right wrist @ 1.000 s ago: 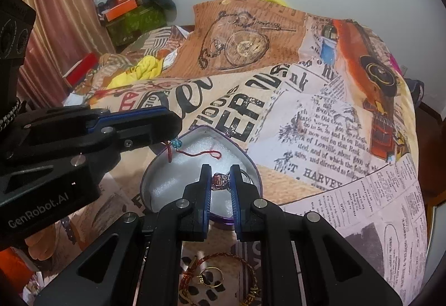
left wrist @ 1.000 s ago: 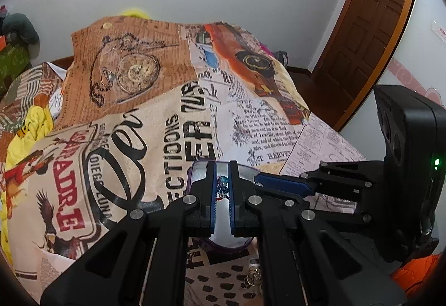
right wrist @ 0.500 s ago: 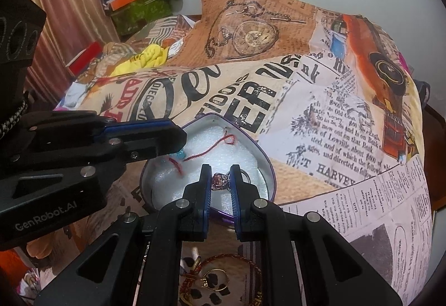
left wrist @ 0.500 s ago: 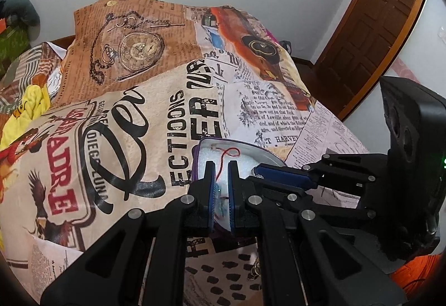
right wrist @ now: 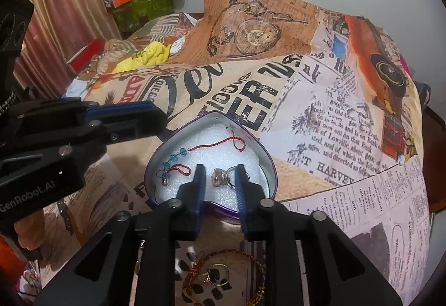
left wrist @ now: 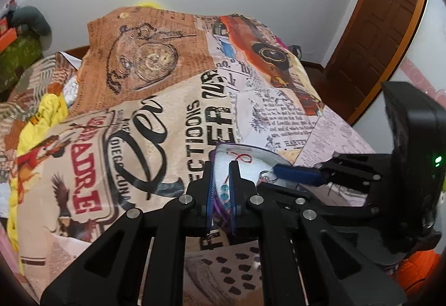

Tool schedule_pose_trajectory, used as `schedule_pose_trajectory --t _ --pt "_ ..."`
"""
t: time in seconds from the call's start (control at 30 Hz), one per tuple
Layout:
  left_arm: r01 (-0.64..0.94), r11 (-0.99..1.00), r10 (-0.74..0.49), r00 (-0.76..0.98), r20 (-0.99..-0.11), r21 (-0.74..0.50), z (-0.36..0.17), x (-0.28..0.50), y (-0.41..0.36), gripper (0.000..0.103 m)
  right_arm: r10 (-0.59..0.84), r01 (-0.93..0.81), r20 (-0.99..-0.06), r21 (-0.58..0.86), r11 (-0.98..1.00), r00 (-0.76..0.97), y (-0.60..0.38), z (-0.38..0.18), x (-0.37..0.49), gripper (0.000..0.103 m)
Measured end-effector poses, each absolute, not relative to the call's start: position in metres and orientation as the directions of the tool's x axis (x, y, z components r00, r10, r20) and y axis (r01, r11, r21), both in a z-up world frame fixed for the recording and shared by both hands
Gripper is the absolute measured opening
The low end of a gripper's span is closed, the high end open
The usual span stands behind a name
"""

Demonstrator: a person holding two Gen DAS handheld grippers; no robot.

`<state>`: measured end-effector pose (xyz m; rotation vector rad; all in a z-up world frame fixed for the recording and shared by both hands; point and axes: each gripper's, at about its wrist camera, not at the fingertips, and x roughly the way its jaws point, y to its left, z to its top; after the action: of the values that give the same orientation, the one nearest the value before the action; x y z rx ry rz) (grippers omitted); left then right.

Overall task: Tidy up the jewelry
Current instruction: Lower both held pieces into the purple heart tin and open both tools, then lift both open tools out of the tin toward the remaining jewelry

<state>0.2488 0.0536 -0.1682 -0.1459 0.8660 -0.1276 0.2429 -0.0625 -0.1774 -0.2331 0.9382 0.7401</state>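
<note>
Two grippers work over a heart-shaped tin [right wrist: 269, 166] lined with white foam, sitting on a newspaper-print bedspread [right wrist: 334, 116]. Right gripper [right wrist: 218, 175] hangs over the near half of the tin, fingers spread apart, and a stone ring [right wrist: 221, 177] lies on the foam in the gap between them, not pinched; whether the ring's band touches the right-hand finger cannot be told. Left gripper [left wrist: 221, 180] sits at the tin's left edge [left wrist: 216, 151], fingers parted by a narrow gap with nothing clamped; in the left wrist view blue beads [left wrist: 223, 189] show through that gap. Red cord bracelet [right wrist: 220, 143] with blue beads [right wrist: 174, 157] lies loose on the foam in the far-left part of the tin, apart from the ring. Nearer than the tin, on the bedspread below the right gripper, lie a braided bangle [right wrist: 251, 258] and a small gold ring [right wrist: 216, 276] inside its loop
</note>
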Motion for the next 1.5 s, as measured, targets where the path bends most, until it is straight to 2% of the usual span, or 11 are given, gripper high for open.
schedule_pose_trajectory --t 0.07,0.23,0.4,0.5,0.53,0.6,0.63,1.07,1.4,1.5 --pt "0.052 0.985 -0.16 0.643 -0.749 -0.166 -0.167 0.246 0.054 0.01 0.475 -0.664 -0.791 0.12 0.738 0.385 -0.065 -0.172 0.24 0.029" --pt "0.053 0.989 -0.14 0.655 -0.742 -0.14 -0.159 0.234 0.051 0.025 0.467 -0.652 -0.773 0.094 0.753 0.429 -0.072 -0.157 0.234 0.03" --pt "0.055 0.992 -0.122 0.674 -0.729 -0.115 -0.146 0.219 0.048 0.031 0.467 -0.629 -0.749 0.087 0.773 0.47 -0.085 -0.138 0.226 0.03" --pt "0.051 0.993 -0.114 0.685 -0.719 -0.11 -0.139 0.208 0.046 0.04 0.464 -0.614 -0.737 0.084 0.785 0.492 -0.093 -0.129 0.219 0.031" --pt "0.05 0.993 -0.109 0.688 -0.717 -0.103 -0.138 0.205 0.045 0.04 0.462 -0.609 -0.733 0.081 0.789 0.5 -0.095 -0.126 0.216 0.033" --pt "0.053 0.995 -0.101 0.691 -0.716 -0.089 -0.134 0.199 0.043 0.04 0.455 -0.595 -0.719 0.072 0.801 0.525 -0.101 -0.12 0.209 0.045" --pt "0.055 0.995 -0.099 0.692 -0.715 -0.084 -0.132 0.195 0.042 0.041 0.453 -0.588 -0.711 0.068 0.806 0.538 -0.104 -0.117 0.205 0.046" --pt "0.058 0.996 -0.094 0.696 -0.712 -0.074 -0.124 0.159 0.033 0.049 0.418 -0.521 -0.706 0.082 0.85 0.572 -0.134 -0.11 0.177 0.046" --pt "0.053 0.995 -0.102 0.614 -0.782 -0.088 -0.162 0.158 0.031 0.05 0.365 -0.456 -0.768 0.106 0.883 0.527 -0.156 -0.144 0.175 0.046" --pt "0.076 0.99 -0.139 0.581 -0.802 -0.117 -0.174 0.159 0.024 0.05 0.352 -0.44 -0.788 0.115 0.89 0.505 -0.16 -0.157 0.176 0.046"
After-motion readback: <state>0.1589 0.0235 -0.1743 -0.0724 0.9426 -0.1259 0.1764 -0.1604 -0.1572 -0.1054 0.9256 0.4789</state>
